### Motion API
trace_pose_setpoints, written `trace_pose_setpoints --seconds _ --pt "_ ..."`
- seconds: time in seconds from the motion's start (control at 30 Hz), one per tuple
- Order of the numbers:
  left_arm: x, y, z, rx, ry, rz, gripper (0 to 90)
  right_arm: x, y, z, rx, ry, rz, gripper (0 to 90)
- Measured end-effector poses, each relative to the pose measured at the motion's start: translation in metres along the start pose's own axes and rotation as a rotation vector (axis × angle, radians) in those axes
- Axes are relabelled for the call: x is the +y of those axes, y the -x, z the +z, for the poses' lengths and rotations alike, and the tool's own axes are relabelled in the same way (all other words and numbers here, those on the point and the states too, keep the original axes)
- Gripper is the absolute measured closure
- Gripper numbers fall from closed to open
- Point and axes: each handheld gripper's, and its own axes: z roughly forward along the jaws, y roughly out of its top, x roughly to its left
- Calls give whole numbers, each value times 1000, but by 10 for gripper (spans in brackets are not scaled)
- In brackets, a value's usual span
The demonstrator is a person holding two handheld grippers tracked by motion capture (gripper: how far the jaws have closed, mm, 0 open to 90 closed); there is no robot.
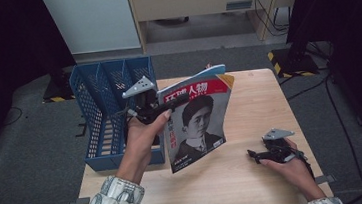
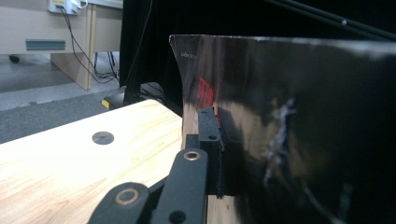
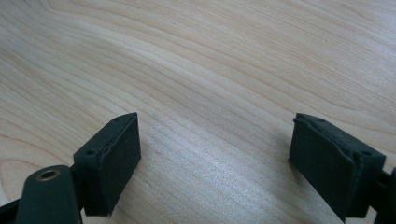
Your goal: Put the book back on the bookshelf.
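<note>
Far left of the worktop (image 1: 248, 95): blue mesh file rack (image 1: 100, 105), several upright slots, open tops, sitting at the left edge. Slots stand empty as far as the high view shows, so it's prob the destination for the magazine.

Next over: left gripper (image 1: 171, 104), held up off the worktop in the person's left hand (image 1: 140, 146), just right of the rack. Jaws pressed tight on the magazine (image 1: 198, 123), pinching its upper left edge, near the spine side. In the left gripper view the one visible pad sits flat against the glossy cover (image 2: 299, 130); the other jaw is hidden behind the pages. Mag hangs near-upright, tilted a bit, cover w/ portrait and red masthead facing the camera, pages fanning slightly at the top. Bottom corner looks just off the wood or barely brushing it; can't tell which. Holding it by the edge and upright makes sense: a flat mag won't drop into a narrow slot, so it needs to go in edge-first, vertical. Grip high up lets the lower edge lead into the slot.

Risk, as I judge it: floppy pages, single pinch point, so the lower half could swing or catch on the rack's front wall.

Right side: right gripper (image 1: 254, 156) rests low by the worktop's right front, well apart from the mag, in the right hand (image 1: 295, 164). Jaws spread wide, nothing between them; the right gripper view shows bare wood grain (image 3: 210, 70) between the two pads. Looks parked, not needed for this step.
</note>
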Motion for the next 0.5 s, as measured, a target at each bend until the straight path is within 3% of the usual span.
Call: trace_pose_setpoints --seconds 0.5 --pt "16 -17 -33 76 3 -2 865 0 0 0 -2 1 0 167"
